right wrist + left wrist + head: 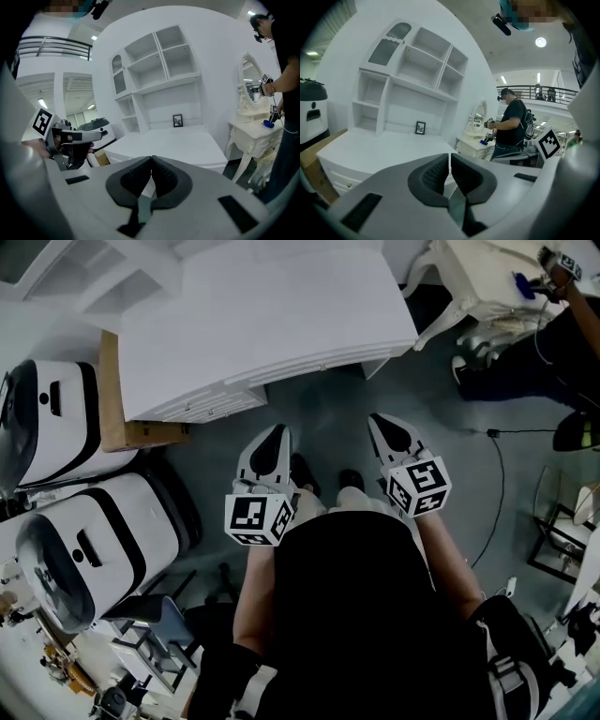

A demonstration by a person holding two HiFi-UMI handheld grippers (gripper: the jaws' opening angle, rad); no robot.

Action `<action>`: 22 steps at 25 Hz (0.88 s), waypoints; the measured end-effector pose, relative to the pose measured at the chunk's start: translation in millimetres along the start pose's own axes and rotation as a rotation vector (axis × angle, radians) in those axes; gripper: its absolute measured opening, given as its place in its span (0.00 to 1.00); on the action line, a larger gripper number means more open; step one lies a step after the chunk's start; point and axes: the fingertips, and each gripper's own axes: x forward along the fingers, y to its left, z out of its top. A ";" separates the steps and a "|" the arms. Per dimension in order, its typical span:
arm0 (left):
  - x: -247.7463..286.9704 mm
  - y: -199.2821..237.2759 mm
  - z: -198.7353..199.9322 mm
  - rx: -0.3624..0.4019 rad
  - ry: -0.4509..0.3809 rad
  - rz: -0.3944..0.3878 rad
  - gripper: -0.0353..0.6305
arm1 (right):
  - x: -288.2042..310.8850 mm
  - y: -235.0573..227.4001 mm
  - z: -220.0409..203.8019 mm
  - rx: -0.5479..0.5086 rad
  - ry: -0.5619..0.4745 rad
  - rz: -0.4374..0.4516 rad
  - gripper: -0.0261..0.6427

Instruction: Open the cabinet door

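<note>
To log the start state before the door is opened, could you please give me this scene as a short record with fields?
Setting: white cabinet with open shelves above, straight ahead of the person
Left gripper: shut, empty, short of the cabinet
Right gripper: shut, empty, short of the cabinet
On cabinet top: small framed picture against the back
Left of cabinet: cardboard box
Right of cabinet: white dressing table, another person beside it
Task state: neither gripper touches the cabinet
</note>
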 end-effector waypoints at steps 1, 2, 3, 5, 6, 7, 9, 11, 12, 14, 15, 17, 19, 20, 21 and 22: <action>4.2 7.6 1.3 0.002 0.006 -0.011 0.10 | 8.4 1.8 0.8 0.001 0.004 -0.008 0.06; 8.6 15.2 2.8 0.004 0.011 -0.023 0.10 | 16.7 3.4 2.0 0.002 0.009 -0.018 0.06; 12.8 21.9 4.4 0.006 0.018 -0.035 0.10 | 24.3 4.8 3.1 0.004 0.013 -0.029 0.06; 19.4 31.9 6.5 0.012 0.030 -0.064 0.10 | 37.4 7.6 3.3 0.007 0.023 -0.050 0.06; 22.0 35.8 7.0 0.015 0.036 -0.078 0.10 | 43.5 8.8 2.6 0.009 0.029 -0.060 0.06; 24.4 39.8 7.3 0.018 0.041 -0.091 0.10 | 49.7 10.0 1.7 0.010 0.035 -0.069 0.06; 29.1 49.0 7.0 0.022 0.053 -0.114 0.10 | 62.8 12.1 -0.4 0.015 0.047 -0.087 0.06; 33.7 57.8 6.1 0.024 0.065 -0.136 0.10 | 75.5 13.9 -3.1 0.022 0.058 -0.104 0.06; 36.0 61.5 5.8 0.024 0.069 -0.148 0.10 | 81.6 14.7 -4.7 0.024 0.064 -0.110 0.06; 39.7 68.2 5.6 0.026 0.074 -0.172 0.10 | 94.0 17.4 -8.1 0.027 0.077 -0.119 0.08; 40.9 71.3 5.4 0.027 0.078 -0.185 0.10 | 100.1 19.3 -9.6 0.029 0.083 -0.124 0.08; 42.8 77.2 4.3 0.029 0.089 -0.209 0.10 | 111.2 23.0 -11.8 0.032 0.093 -0.136 0.08; 45.5 82.5 2.1 0.031 0.101 -0.230 0.10 | 121.8 24.4 -13.5 0.037 0.100 -0.149 0.08; 47.3 85.0 0.6 0.032 0.106 -0.238 0.10 | 127.2 24.4 -14.3 0.039 0.103 -0.154 0.08; 48.9 87.4 -1.2 0.034 0.111 -0.243 0.10 | 132.1 24.2 -15.5 0.041 0.106 -0.159 0.09; 50.3 89.5 -2.9 0.034 0.116 -0.247 0.10 | 136.5 24.1 -17.1 0.043 0.110 -0.162 0.09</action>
